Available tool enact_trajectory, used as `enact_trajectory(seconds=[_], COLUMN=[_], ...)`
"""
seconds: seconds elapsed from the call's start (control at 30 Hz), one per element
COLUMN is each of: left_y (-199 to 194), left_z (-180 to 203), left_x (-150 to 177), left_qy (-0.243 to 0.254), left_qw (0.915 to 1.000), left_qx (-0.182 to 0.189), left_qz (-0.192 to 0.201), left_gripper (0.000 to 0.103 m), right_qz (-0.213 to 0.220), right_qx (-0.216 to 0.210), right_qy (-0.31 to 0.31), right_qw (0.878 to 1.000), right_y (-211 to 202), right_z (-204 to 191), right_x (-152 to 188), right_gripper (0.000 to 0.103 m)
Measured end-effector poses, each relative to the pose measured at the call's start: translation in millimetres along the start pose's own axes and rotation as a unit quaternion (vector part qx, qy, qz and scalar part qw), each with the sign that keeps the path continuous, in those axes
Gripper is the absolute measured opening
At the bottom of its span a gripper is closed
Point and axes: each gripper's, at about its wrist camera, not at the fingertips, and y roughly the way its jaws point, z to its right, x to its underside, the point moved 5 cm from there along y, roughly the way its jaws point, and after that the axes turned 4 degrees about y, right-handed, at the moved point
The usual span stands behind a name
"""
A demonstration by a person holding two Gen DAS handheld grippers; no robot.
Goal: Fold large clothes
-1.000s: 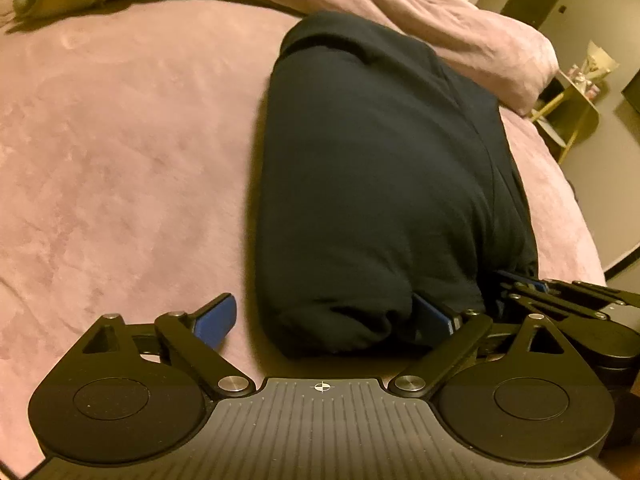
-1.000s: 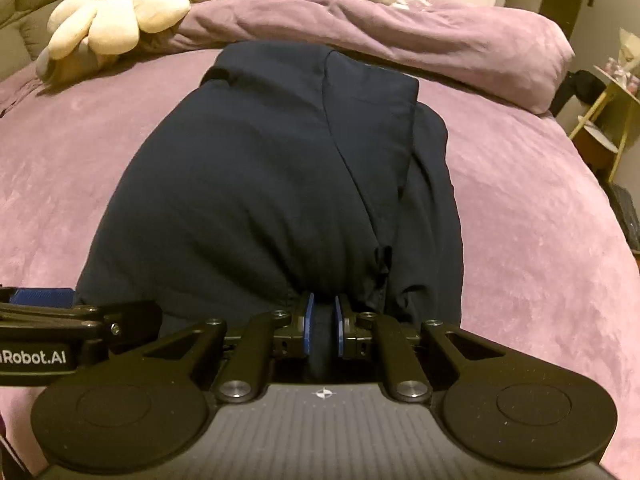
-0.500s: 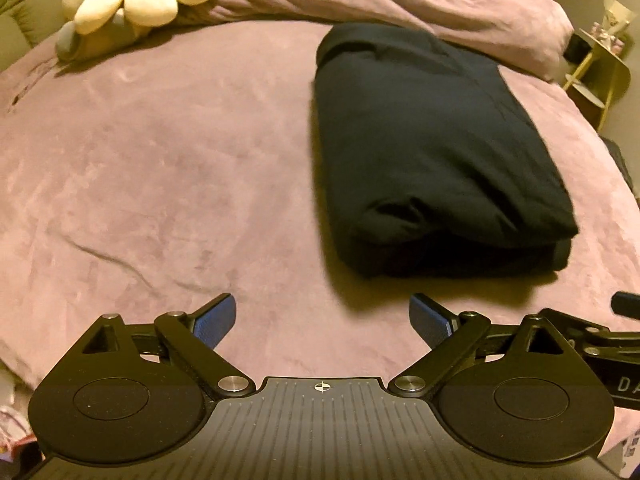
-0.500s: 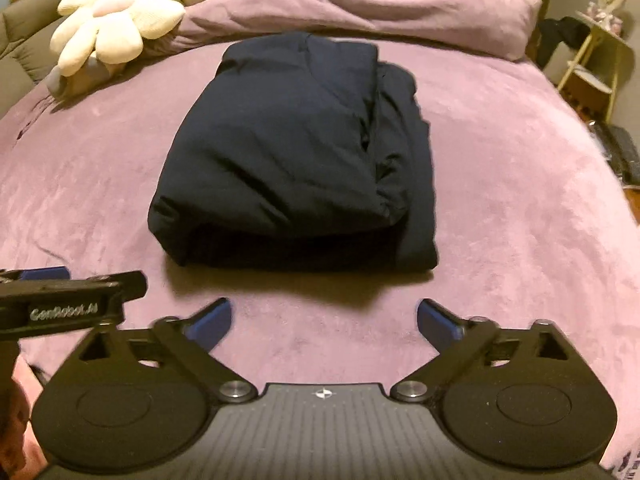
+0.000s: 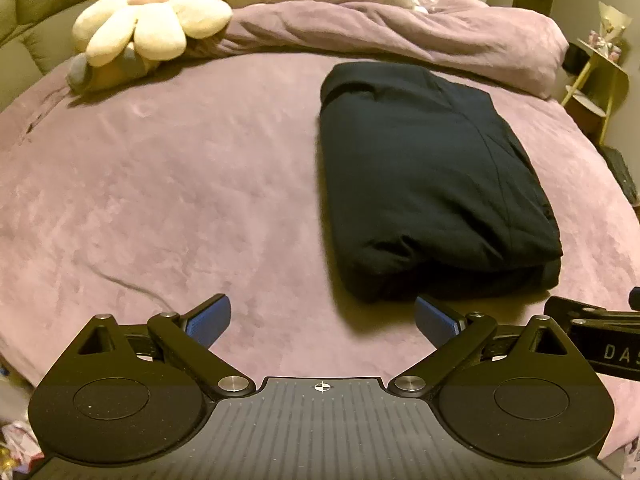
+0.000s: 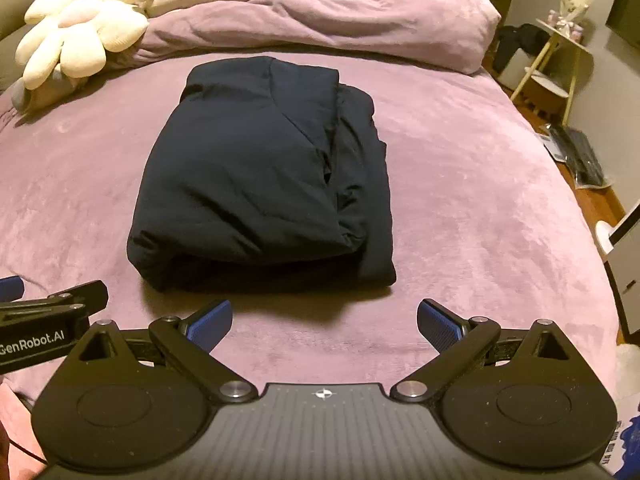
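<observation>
1. Over at ten o'clock from where I stand, a cream flower-shaped cushion (image 5: 144,20) lies against the rumpled duvet (image 5: 400,36) at the head of the bed; it looks pushed back there to leave the mauve bedspread (image 5: 160,184) free as a folding surface.
2. The left gripper (image 5: 322,316) hovers low at six o'clock, its blue-padded fingers (image 5: 210,318) spread wide and holding nothing; the garment's near corner sits just beyond its right pad, apart from it as far as I can tell.
3. The dark garment (image 6: 260,176) lies at twelve o'clock of the right gripper, folded into a thick rectangular bundle with the layered edges facing the near side; a looser strip of cloth runs along its right flank, so I judge the fold essentially finished, perhaps wanting a tuck there.
4. The right gripper (image 6: 324,320) is likewise wide open and empty, held clear of the bundle; both tools back off, I'd guess, so the stack is not dragged.
5. At two o'clock a yellow-legged side table (image 6: 560,52) stands off the bed.
</observation>
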Motion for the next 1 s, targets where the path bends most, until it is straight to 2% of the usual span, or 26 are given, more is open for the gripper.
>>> enact_trajectory(seconds=[0.47,0.77,1.0], left_y=[0.3,-1.6,-2.0], left_z=[2.9,7.8,8.5], left_x=[2.0,2.8,2.5], left_qy=[0.009,0.024,0.016], left_qw=[0.9999,0.9997,0.9997], left_qx=[0.011,0.001,0.016], left_qz=[-0.003,-0.003,-0.006], left_gripper=[0.101,0.101,0.101], right_qz=[-0.005,-0.003,0.001], right_qx=[0.004,0.004,0.005], right_qy=[0.022,0.029,0.027], right_qw=[1.0,1.0,1.0], right_y=[-0.8,-1.5,-3.4], right_z=[3.8,5.9,6.4], right_x=[0.3,0.5,1.5], right_gripper=[0.099,0.099,0.099])
